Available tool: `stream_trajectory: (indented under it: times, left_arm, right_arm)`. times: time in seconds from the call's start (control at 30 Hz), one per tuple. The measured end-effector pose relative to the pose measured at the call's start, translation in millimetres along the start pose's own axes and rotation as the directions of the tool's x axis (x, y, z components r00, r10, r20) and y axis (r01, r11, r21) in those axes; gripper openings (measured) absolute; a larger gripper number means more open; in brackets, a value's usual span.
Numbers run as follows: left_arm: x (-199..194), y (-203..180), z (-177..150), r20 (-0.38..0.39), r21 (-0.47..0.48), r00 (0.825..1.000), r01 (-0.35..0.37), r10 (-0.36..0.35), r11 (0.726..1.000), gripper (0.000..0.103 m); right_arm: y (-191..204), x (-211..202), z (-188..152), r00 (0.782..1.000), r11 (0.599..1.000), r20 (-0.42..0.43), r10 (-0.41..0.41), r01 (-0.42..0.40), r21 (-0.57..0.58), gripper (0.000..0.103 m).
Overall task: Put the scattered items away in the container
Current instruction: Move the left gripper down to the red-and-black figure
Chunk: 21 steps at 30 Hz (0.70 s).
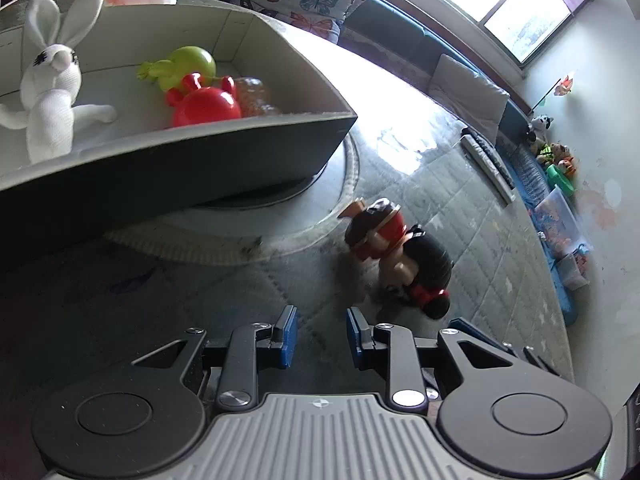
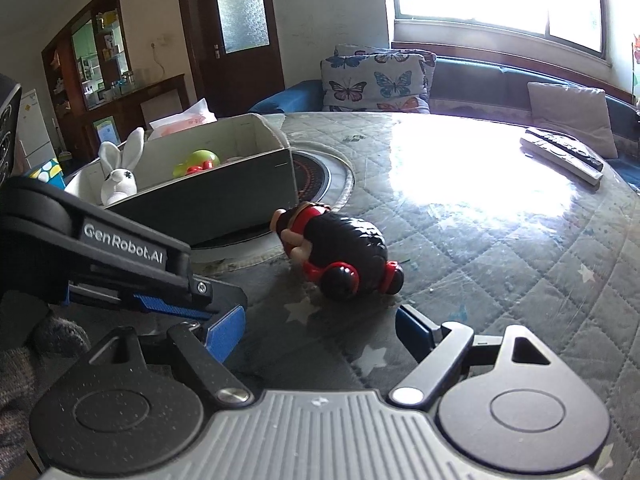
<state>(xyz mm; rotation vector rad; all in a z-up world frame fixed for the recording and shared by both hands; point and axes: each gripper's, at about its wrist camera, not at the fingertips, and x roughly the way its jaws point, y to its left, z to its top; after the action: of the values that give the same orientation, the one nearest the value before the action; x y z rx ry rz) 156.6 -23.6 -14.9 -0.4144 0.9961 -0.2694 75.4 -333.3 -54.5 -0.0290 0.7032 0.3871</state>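
Claws both empty: left claw [image 1: 322, 334] part-open, right claw [image 2: 320, 330] wide.

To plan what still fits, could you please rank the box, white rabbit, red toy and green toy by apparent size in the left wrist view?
1. box
2. white rabbit
3. red toy and green toy: look alike; the red one partly hides the green, so unranked.
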Motion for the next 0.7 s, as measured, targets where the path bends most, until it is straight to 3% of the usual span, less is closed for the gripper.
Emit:
stream_trajectory:
  times: [0.33, 0.7]
  left_arm:
    - [4, 0, 22, 0.024, -0.055, 0.994, 0.110, -0.109, 0.992, 0.030]
    - [20, 12, 38, 0.049, -0.175, 0.976, 0.219, -0.214, 0.960, 0.032]
  right_arm:
    - [-6, 14, 13, 1.000, 0.999, 0.002, -0.010, 0.010, -0.034, 0.084]
    - [-9, 30, 27, 1.000, 0.997, -0.001, -0.009, 0.009, -0.082, 0.080]
